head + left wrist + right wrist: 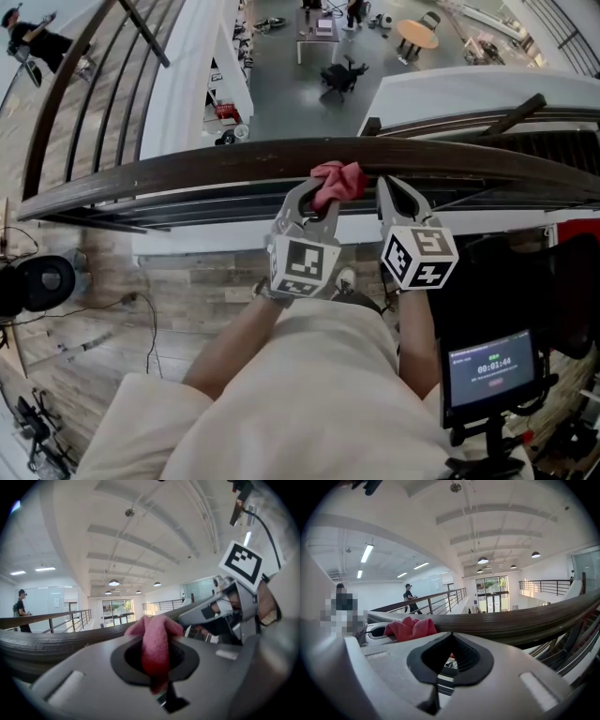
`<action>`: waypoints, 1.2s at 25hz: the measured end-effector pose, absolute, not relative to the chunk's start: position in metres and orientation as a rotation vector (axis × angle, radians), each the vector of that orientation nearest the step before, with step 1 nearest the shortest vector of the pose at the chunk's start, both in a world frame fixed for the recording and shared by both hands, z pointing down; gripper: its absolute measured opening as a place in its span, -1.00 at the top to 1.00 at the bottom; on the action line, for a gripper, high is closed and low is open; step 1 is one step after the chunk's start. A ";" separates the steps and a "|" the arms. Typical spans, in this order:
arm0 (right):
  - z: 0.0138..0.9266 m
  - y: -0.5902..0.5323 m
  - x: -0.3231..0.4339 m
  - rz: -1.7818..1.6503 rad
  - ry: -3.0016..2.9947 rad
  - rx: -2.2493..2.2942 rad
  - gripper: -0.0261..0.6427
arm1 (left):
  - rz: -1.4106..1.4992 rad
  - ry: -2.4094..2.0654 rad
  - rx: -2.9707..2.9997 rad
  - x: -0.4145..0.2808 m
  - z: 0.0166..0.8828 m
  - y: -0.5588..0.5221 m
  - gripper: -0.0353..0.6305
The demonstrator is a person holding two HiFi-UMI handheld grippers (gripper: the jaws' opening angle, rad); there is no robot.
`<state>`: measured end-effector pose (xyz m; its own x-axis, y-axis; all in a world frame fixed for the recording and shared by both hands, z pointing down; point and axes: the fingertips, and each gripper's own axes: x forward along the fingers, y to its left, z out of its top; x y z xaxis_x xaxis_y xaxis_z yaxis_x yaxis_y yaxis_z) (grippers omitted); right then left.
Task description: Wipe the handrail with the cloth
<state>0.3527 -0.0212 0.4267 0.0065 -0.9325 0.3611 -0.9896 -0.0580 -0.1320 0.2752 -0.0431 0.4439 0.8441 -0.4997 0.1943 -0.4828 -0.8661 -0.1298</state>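
An upper gallery of a big open-plan office building: just beyond the left claw (322,192) a dark wooden handrail (187,169) tops metal bars (187,208), and far below past it lie a grey floor (281,103), a round table (416,35) and an office chair (339,77); pendant lamps (113,582) hang overhead.

Beyond the railing
A round table (416,35) and black chair (339,77) stand on the lower floor (291,103); a lit screen (492,367) glows at right.

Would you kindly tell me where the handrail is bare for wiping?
The handrail is bare left of the cloth and right of the right tool. It is crowded between, where the left tool grips the cloth.
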 end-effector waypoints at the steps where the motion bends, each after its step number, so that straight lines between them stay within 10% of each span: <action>1: 0.426 -0.022 0.352 0.534 -2.042 2.106 0.91 | -0.344 0.788 -2.944 0.274 0.444 -0.043 0.80; 30: 0.425 -0.024 0.296 0.504 -2.008 2.146 0.91 | -0.308 0.853 -2.952 0.199 0.440 -0.072 0.80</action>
<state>0.2960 -0.0241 0.4245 0.0420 -0.9364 0.3485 -0.9900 -0.0861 -0.1120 0.1985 -0.0724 0.4399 0.8277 -0.5329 0.1757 -0.5222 -0.8462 -0.1065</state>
